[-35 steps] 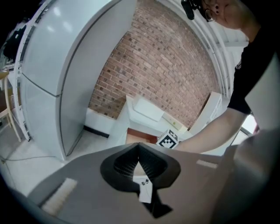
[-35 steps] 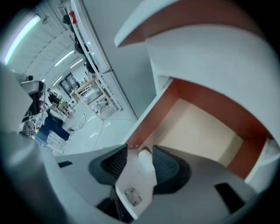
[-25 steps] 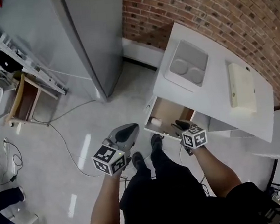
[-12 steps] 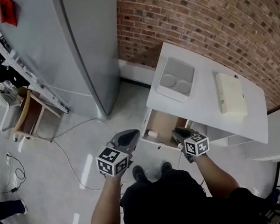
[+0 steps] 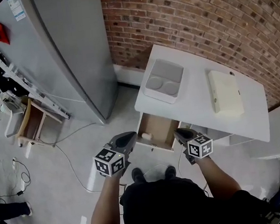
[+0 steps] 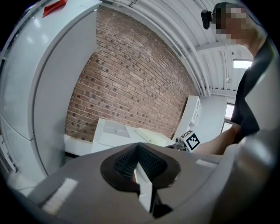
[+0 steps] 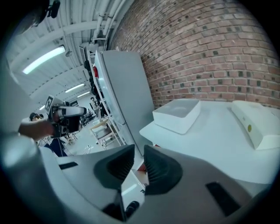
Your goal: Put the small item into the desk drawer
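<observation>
Looked to me like the drop-off part was basically done and the closing step was up next. The drawer [image 5: 157, 124] hung open under the front edge of the white table [image 5: 198, 98], at 12 o'clock from the person. There was 1 small pale thing [image 5: 146, 135] lying in its 7 o'clock corner, which I'd guess was the small item, though it was too tiny to say for sure. Neither of the 2 tools was carrying anything. The left hand-held gripper [image 6: 139, 148] had its jaws pressed together with nothing in them, and hovered off the drawer's 8 o'clock side. The right hand-held gripper [image 7: 139, 153] had just been closing down to a narrow gap, with nothing between the jaws, and sat at the drawer's 4 o'clock corner, close to the front panel but I couldn't tell if it touched. On top of the table, a white tray [image 5: 168, 71] sat at 11 o'clock and a cream box [image 5: 225, 97] at 1 o'clock, both well clear of the action. My take on the next move: get 1 gripper flat against the drawer front and push straight toward 12 o'clock, evenly, so the drawer doesn't skew or jam on its runners.
</observation>
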A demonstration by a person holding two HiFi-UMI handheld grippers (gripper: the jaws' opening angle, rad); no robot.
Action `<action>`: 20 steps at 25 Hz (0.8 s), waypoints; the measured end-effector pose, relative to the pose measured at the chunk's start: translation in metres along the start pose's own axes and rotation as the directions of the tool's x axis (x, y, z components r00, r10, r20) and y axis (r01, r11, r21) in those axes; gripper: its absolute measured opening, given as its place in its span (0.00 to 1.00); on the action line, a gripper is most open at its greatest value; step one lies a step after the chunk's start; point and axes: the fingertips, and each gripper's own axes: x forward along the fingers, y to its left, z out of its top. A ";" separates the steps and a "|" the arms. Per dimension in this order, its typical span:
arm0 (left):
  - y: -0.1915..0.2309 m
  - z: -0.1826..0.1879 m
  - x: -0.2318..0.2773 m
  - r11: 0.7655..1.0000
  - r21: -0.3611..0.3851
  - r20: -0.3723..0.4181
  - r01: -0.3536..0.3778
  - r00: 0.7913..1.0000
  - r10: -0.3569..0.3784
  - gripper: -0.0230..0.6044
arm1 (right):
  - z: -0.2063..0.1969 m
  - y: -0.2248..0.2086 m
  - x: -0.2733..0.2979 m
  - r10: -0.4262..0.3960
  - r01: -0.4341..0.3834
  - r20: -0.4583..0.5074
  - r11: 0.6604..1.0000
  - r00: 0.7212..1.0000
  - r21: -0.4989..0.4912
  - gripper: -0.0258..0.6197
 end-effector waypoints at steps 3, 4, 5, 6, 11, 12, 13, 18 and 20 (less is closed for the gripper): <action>-0.024 -0.004 0.016 1.000 -0.004 -0.007 0.001 1.000 -0.001 0.05 | -0.005 -0.015 -0.028 0.018 -0.022 0.047 0.997 0.999 0.068 0.15; -0.033 -0.005 0.022 1.000 -0.004 -0.011 -0.002 1.000 0.002 0.05 | -0.007 -0.020 -0.038 0.023 -0.028 0.060 0.996 0.998 0.083 0.15; -0.041 -0.006 0.027 1.000 -0.003 -0.016 -0.004 1.000 0.004 0.05 | -0.008 -0.024 -0.047 0.026 -0.033 0.071 0.995 0.997 0.092 0.15; -0.049 -0.008 0.032 1.000 -0.001 -0.023 -0.008 1.000 0.008 0.05 | -0.009 -0.029 -0.057 0.028 -0.037 0.082 0.994 0.996 0.100 0.14; -0.076 -0.007 0.054 0.999 0.019 -0.039 -0.036 0.999 0.037 0.05 | -0.014 -0.052 -0.093 0.038 -0.053 0.124 0.991 0.992 0.120 0.12; -0.081 -0.006 0.058 0.999 0.025 -0.039 -0.044 0.998 0.045 0.05 | -0.014 -0.055 -0.099 0.042 -0.058 0.135 0.991 0.990 0.121 0.11; -0.085 -0.005 0.062 0.998 0.031 -0.038 -0.053 0.998 0.054 0.05 | -0.014 -0.059 -0.106 0.046 -0.064 0.146 0.991 0.988 0.121 0.11; -0.101 0.008 0.074 0.991 0.071 -0.002 -0.109 0.994 0.110 0.05 | 0.001 -0.068 -0.140 0.080 -0.099 0.214 0.992 0.974 0.079 0.07; -0.108 0.018 0.075 0.987 0.091 0.022 -0.130 0.991 0.129 0.05 | 0.013 -0.068 -0.153 0.099 -0.113 0.238 0.993 0.966 0.046 0.07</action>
